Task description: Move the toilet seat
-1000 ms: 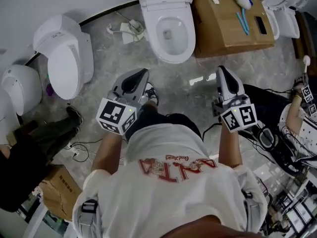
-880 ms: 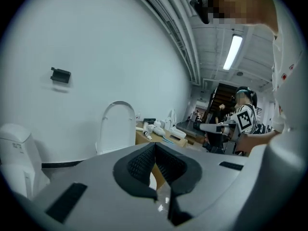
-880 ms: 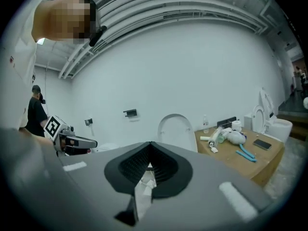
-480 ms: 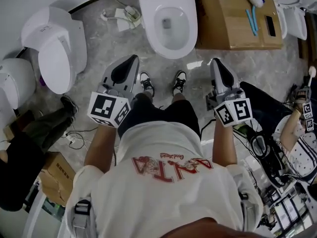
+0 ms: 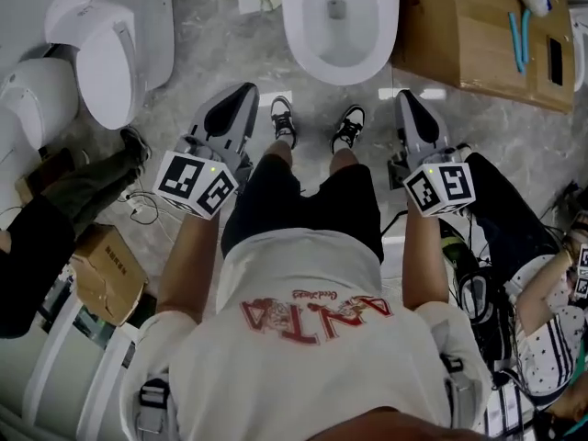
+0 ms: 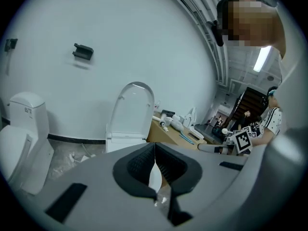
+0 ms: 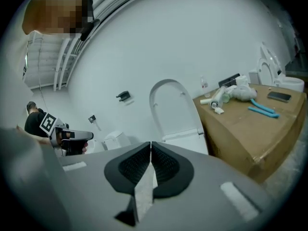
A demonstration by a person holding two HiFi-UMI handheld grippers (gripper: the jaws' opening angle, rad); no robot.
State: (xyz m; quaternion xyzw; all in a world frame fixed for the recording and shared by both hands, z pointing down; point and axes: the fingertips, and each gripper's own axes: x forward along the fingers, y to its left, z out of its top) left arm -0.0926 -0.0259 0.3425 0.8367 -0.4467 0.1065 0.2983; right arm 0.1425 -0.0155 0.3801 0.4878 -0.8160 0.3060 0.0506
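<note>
Toilet seat stands raised, straight ahead of my jaws, well apart, untouched. My left gripper and right gripper are clenched on nothing. Both have dropped lower, toilet nearer: approach only, jaws must open.

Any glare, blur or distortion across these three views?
Head view: sharp, small glare patches on the floor near the toilet. Left gripper view: fisheye, black corners, ceiling lamp blown out. Right gripper view: same fisheye and black corners, no glare.
</note>
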